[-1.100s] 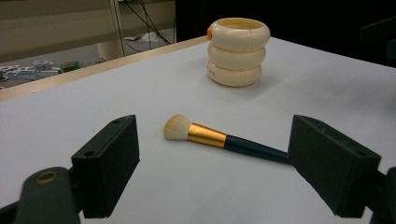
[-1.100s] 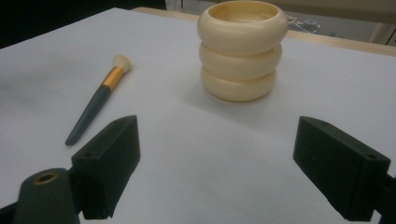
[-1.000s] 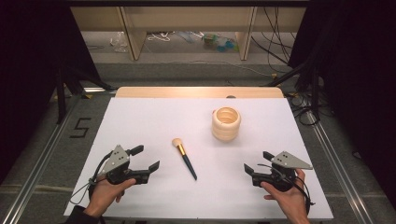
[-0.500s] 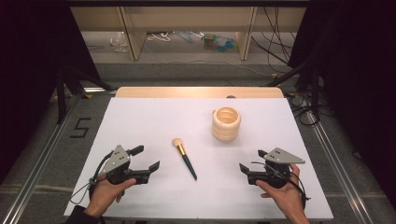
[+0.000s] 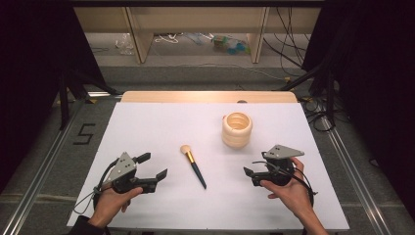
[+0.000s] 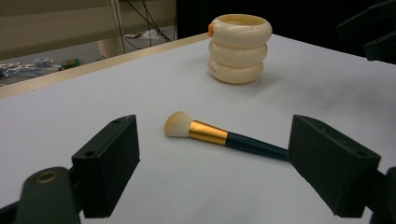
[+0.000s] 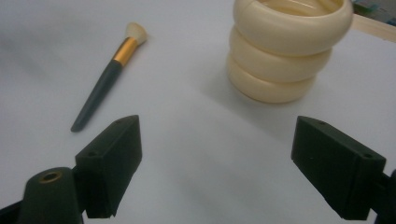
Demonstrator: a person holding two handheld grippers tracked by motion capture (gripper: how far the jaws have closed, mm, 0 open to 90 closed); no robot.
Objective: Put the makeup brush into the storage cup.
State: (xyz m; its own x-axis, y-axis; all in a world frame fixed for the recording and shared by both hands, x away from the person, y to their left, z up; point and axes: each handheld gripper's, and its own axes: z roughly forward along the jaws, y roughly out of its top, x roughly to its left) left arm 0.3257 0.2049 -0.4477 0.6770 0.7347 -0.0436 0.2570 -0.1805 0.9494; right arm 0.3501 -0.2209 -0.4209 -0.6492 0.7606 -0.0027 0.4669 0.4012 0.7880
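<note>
Right gripper (image 5: 254,171) has slid left and a bit farther up the table vs. half a sec ago, closing on the makeup brush (image 5: 193,166); left gripper (image 5: 152,166) sits where it was, near-left. Both sets of jaws are spread wide, nothing between them.

Brush lies flat on the white table (image 5: 161,122), roughly centre, bristle head far-left, dark handle tip near-right, gold ferrule just behind the bristles. Cream ribbed cup (image 5: 237,129) stands upright farther off and to the right, well apart from the brush, mouth up.

Likely step: pick up the brush, prob. to stand it in the cup. From the left gripper view the brush (image 6: 219,135) lies across the jaw gap with the handle end near one jaw, so that side looks better lined up. Best approach, imo: come down low, pads across the handle just behind the ferrule, not on bristles; squeeze square so the thin round handle doesn't roll or skid on the smooth top.
</note>
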